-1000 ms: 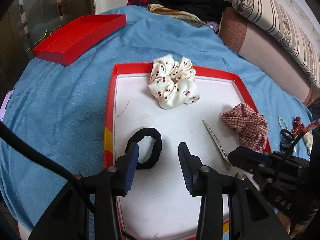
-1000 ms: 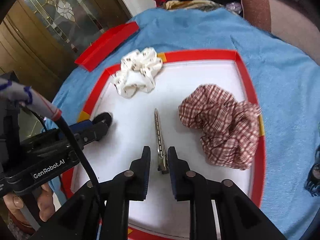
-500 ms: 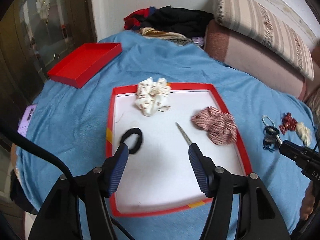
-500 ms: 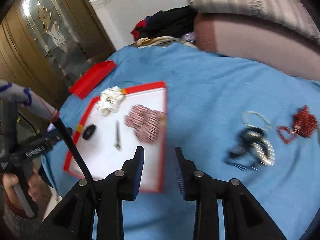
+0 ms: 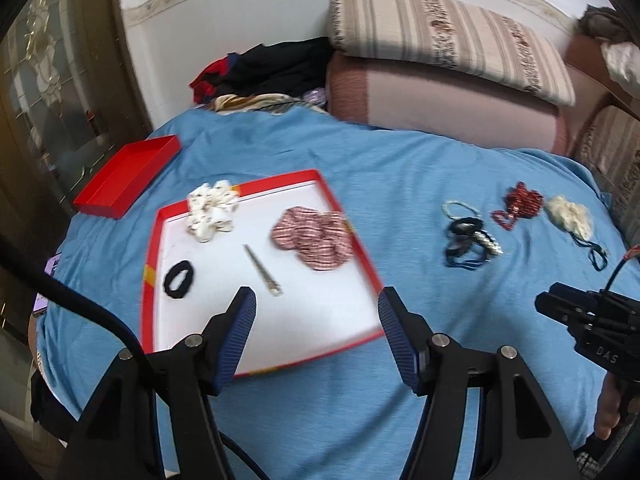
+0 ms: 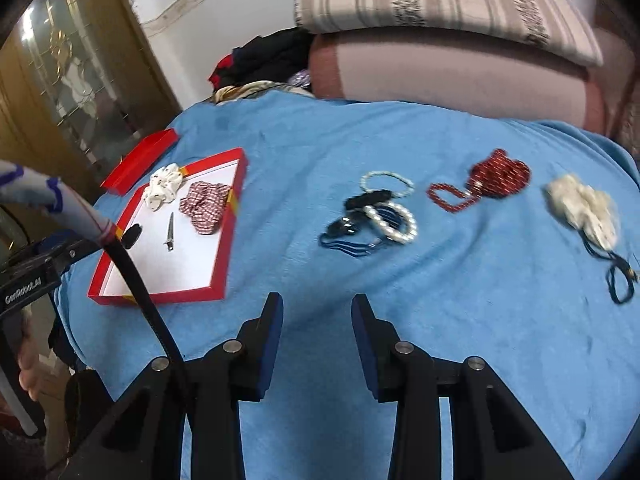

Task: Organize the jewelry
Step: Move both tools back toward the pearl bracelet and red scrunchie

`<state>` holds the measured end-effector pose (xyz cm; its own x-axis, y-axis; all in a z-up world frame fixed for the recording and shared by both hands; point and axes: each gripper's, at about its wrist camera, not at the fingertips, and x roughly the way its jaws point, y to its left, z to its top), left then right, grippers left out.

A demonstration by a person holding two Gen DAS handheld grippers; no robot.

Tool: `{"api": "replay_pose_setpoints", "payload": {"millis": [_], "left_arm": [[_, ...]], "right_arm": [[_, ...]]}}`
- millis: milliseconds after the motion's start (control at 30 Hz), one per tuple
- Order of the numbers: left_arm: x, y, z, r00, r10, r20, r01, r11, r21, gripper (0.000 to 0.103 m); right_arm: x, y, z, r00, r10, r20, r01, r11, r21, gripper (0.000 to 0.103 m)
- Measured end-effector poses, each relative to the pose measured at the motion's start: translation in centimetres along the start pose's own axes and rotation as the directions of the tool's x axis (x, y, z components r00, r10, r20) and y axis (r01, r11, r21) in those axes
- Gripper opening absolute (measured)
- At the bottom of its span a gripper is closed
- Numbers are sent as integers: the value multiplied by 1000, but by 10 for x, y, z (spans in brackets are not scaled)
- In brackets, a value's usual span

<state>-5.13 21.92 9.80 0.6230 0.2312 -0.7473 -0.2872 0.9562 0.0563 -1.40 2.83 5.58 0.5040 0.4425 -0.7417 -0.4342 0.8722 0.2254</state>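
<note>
Both grippers are pulling back from the shallow red-rimmed white tray (image 5: 362,258), which a second ago was filling each view; the metal clip the right one was holding then is now lying inside it.

The tray is sitting toward the left edge of the blue-blanketed bed (image 6: 440,320). It is carrying a red-checked fabric scrunchie (image 5: 314,238), a cream cherry-print scrunchie (image 5: 212,212), a black elastic hair tie (image 5: 179,280) and the slim silver hair clip (image 5: 262,270).

The left gripper (image 5: 316,334) is hovering over the tray's near edge, fingers wide apart and empty. The right gripper (image 6: 316,344) is hanging over bare blanket, its jaws opening with nothing between them.

Still loose toward the right edge: a cream fluffy hair tie (image 6: 582,208), a red beaded heart piece (image 6: 486,184) and a tangle of pearl bracelets and dark blue bands (image 6: 372,216).

That tangle is probably the trouble: a pinch on one strand could be dragging its neighbours along or dropping them short of the tray. The soft blanket may also be bunching between the pads.
</note>
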Motion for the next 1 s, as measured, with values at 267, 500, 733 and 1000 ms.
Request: {"api": "replay_pose_setpoints", "payload": {"millis": [267, 500, 733, 1000], "left_arm": [[6, -44, -8, 1000, -19, -21, 21, 998, 63, 62], [21, -77, -10, 998, -30, -48, 35, 993, 116, 62], [44, -105, -9, 996, -46, -79, 58, 986, 154, 63], [88, -129, -8, 984, -84, -159, 108, 982, 152, 62]], "right_arm": [[-15, -24, -14, 999, -45, 24, 45, 999, 16, 41], [-18, -56, -20, 995, -87, 41, 84, 994, 67, 41], [-19, -94, -22, 990, -127, 60, 118, 984, 131, 43], [-8, -121, -19, 987, -159, 30, 152, 975, 164, 45]]}}
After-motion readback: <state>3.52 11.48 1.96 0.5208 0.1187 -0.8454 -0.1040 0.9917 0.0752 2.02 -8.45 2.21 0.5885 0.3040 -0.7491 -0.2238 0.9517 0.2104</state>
